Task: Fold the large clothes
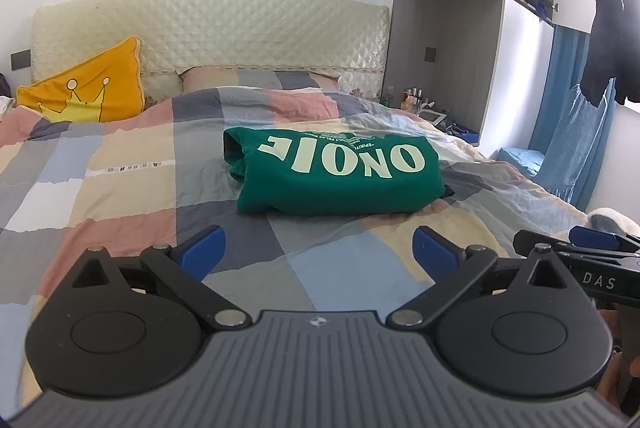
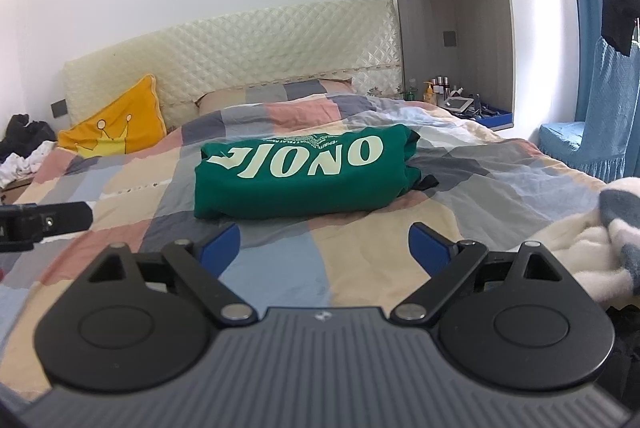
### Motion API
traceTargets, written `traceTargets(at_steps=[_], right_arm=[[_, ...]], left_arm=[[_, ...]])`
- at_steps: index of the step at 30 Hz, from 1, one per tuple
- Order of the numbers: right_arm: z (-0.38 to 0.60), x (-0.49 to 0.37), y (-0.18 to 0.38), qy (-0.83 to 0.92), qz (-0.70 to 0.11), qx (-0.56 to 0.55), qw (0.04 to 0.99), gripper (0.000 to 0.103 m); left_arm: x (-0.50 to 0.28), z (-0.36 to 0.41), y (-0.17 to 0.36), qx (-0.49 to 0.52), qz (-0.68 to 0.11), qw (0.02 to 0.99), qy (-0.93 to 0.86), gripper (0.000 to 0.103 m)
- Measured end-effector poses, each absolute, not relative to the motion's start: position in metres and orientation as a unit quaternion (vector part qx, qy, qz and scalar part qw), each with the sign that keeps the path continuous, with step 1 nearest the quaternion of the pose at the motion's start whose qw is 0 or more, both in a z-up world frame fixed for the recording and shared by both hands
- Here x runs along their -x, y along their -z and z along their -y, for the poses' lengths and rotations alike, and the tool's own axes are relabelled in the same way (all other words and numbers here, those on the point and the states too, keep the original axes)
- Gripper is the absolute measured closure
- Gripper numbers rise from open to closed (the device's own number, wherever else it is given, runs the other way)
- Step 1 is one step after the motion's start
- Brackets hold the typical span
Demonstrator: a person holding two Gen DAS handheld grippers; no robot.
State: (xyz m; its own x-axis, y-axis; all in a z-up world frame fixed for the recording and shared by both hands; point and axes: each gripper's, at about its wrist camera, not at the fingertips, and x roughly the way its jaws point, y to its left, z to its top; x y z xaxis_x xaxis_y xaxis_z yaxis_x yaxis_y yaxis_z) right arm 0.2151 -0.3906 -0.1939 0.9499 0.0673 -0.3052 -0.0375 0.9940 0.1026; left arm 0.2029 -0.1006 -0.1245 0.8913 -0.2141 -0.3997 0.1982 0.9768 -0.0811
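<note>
Ahead of both open claws (image 1: 319,248): folded green sweatshirt (image 1: 340,176), untouched.

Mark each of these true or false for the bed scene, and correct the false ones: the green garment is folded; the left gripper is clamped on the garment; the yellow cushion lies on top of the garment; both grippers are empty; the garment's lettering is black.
1. The green garment lies folded in a compact bundle on the checked quilt. True.
2. The left gripper is clamped on the garment. False: its jaws stand wide open, short of the garment, with only quilt between them.
3. The yellow cushion lies on top of the garment. False: it leans by the headboard, well apart.
4. Both grippers are empty. True: the right gripper is open too.
5. The lettering is black. False: it is pale cream.
</note>
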Motion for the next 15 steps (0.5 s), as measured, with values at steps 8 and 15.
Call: traceTargets(at_steps=[8, 15], right_arm=[[0.3903, -0.2151, 0.1949, -0.024, -0.157, -0.048, 0.986, 0.01], [0.3896, -0.216, 0.1948, -0.023, -0.157, -0.048, 0.986, 0.01]], left_arm=[[-0.2032, 0.1, 0.1242, 0.014, -0.21, 0.972, 0.104, 0.001], [-0.2026, 0.1026, 0.1241, 0.012, -0.212, 0.972, 0.102, 0.001]])
